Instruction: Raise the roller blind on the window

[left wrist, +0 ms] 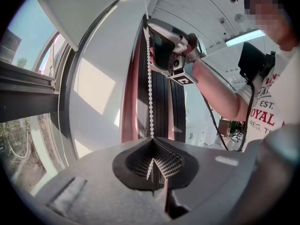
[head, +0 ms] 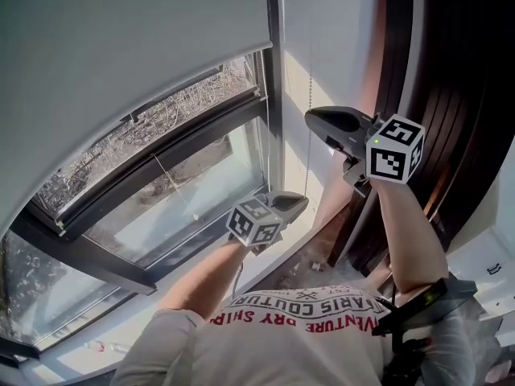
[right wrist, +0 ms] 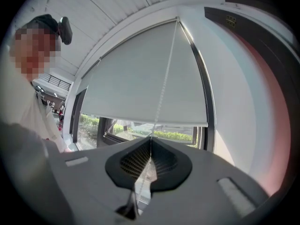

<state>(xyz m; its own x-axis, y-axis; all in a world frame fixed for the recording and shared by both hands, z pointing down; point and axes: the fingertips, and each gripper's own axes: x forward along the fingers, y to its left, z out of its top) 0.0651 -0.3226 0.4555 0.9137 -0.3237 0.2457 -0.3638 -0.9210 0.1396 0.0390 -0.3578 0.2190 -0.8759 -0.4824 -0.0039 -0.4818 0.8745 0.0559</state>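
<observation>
The blind is matt grey cloth. The chain is made of small, smooth white beads. The window frame looks like dark matt metal.

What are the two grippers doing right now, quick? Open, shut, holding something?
Left gripper: closed, holding the bead chain.
Right gripper: closed, holding the same chain higher up.
</observation>
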